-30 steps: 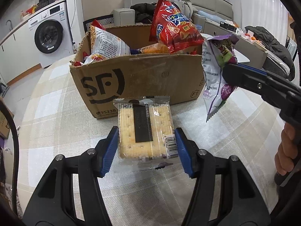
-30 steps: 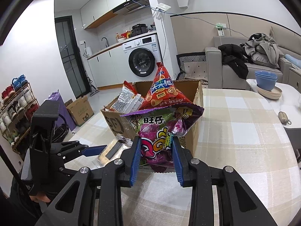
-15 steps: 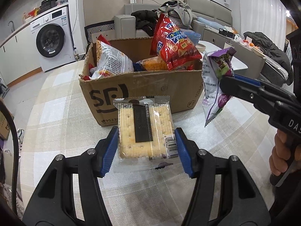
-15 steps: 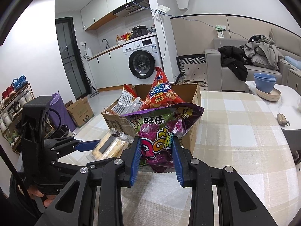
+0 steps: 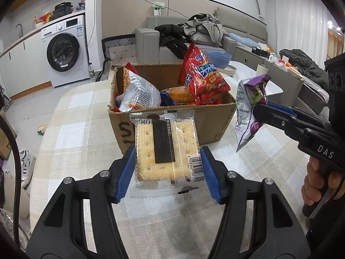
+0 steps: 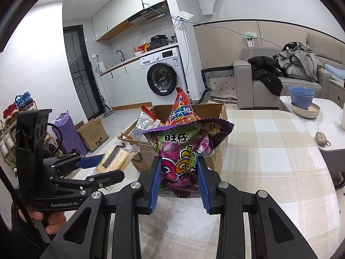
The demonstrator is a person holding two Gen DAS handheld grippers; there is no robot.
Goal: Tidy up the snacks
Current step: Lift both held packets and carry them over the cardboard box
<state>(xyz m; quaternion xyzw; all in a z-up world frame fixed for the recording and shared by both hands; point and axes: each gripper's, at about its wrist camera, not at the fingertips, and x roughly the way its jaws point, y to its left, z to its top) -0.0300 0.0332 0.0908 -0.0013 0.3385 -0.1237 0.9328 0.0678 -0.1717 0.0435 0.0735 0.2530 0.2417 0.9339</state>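
My left gripper point(image 5: 167, 170) is shut on a clear cracker packet point(image 5: 166, 149) and holds it above the table, just before the cardboard box point(image 5: 207, 118). My right gripper point(image 6: 179, 179) is shut on a purple candy bag point(image 6: 183, 149), held up near the box's right corner; the bag also shows in the left wrist view point(image 5: 251, 110). The box point(image 6: 220, 116) holds a red chips bag point(image 5: 201, 75), a silver snack bag point(image 5: 138, 92) and other packets. The left gripper point(image 6: 97, 168) with the crackers point(image 6: 117, 159) shows in the right wrist view.
The box stands on a checked tablecloth point(image 5: 82, 133). A side table with blue bowls point(image 6: 300, 97) and a small pouch point(image 6: 321, 138) is to the right. A sofa with clothes point(image 5: 194, 34) and a washing machine point(image 5: 64, 51) stand behind.
Both grippers have risen with their snacks, so I look down into the box from higher. The cracker packet and the candy bag stay gripped.
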